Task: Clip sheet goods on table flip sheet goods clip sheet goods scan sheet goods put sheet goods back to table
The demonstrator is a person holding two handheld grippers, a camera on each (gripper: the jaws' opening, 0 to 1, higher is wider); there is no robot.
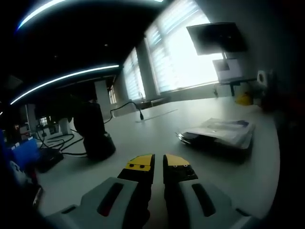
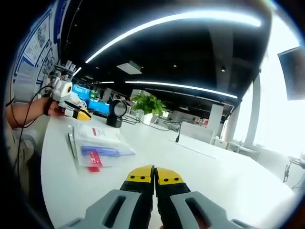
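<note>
We hold both tools over a broad white worktop [image 2: 228, 176] in an open office, with the sheet goods not yet clipped. In the left gripper view, the left tool [image 1: 158, 162] has its yellow-tipped jaws nearly together, a thin gap between them, and grips nothing; the sheet goods [image 1: 221, 132], a flat stack of plastic-sleeved packets, lie ahead and to the right of it, near the worktop's far edge. A black scanner stand [image 1: 95, 133] with trailing cables sits ahead to the left. In the right gripper view, the right tool [image 2: 155, 177] has its jaws pressed together and empty, and the same sheet goods [image 2: 97, 145] lie ahead and to the left, their long axis running away from the tool toward a person's hand [image 2: 50, 107] holding the other tool [image 2: 78, 113] beyond the stack's far end. A potted plant [image 2: 148, 104] stands farther back. We judge the stack lies between the two tools, so either must open and swing inward to reach an edge; which is nearer, we cannot tell.
</note>
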